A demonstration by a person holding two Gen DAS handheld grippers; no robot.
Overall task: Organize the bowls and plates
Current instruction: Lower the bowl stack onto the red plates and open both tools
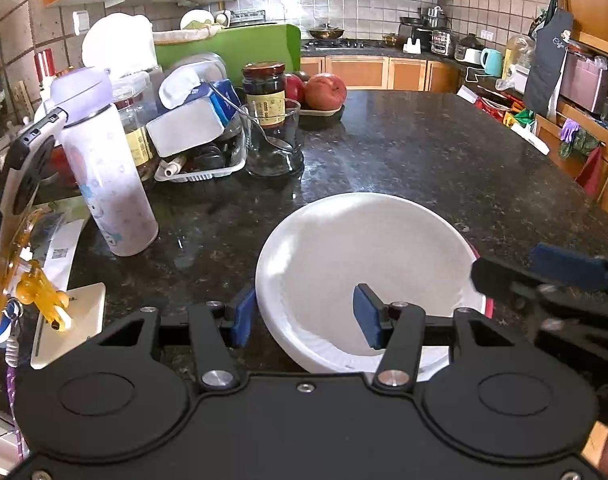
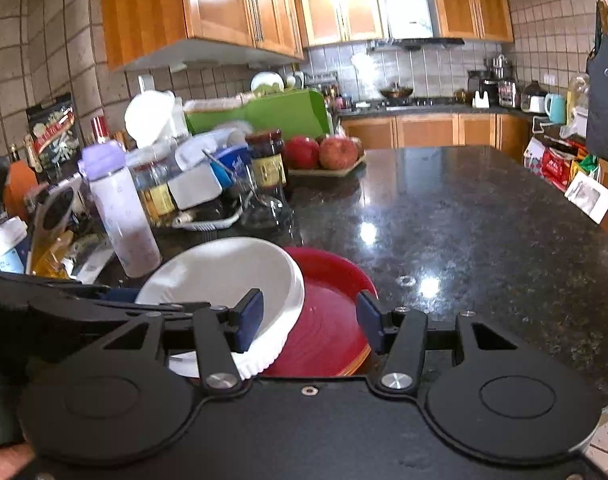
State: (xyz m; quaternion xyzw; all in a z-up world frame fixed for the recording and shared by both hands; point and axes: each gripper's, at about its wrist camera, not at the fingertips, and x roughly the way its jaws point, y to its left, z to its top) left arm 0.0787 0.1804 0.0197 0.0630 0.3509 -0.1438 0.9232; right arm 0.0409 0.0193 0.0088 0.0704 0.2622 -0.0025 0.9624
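Note:
A white bowl (image 1: 364,256) lies tilted in a red bowl (image 2: 328,320) on the dark granite counter (image 1: 424,160). Only a red sliver (image 1: 489,307) of the lower bowl shows in the left wrist view. My left gripper (image 1: 306,316) is open astride the white bowl's near-left rim, one pad outside and one inside. My right gripper (image 2: 310,320) is open too. Its left pad (image 2: 250,320) is inside the white bowl (image 2: 224,276), and its right pad (image 2: 370,320) is at the red bowl's right rim. The right gripper (image 1: 552,280) also shows at the right of the left wrist view.
Clutter fills the counter's left: a lilac-capped bottle (image 1: 108,184), a glass with a spoon (image 1: 274,140), a dark jar (image 1: 264,92), a basket of boxes (image 1: 196,136), and apples on a tray (image 1: 324,92). The granite stretches right and back (image 2: 484,220). Cabinets line the far wall.

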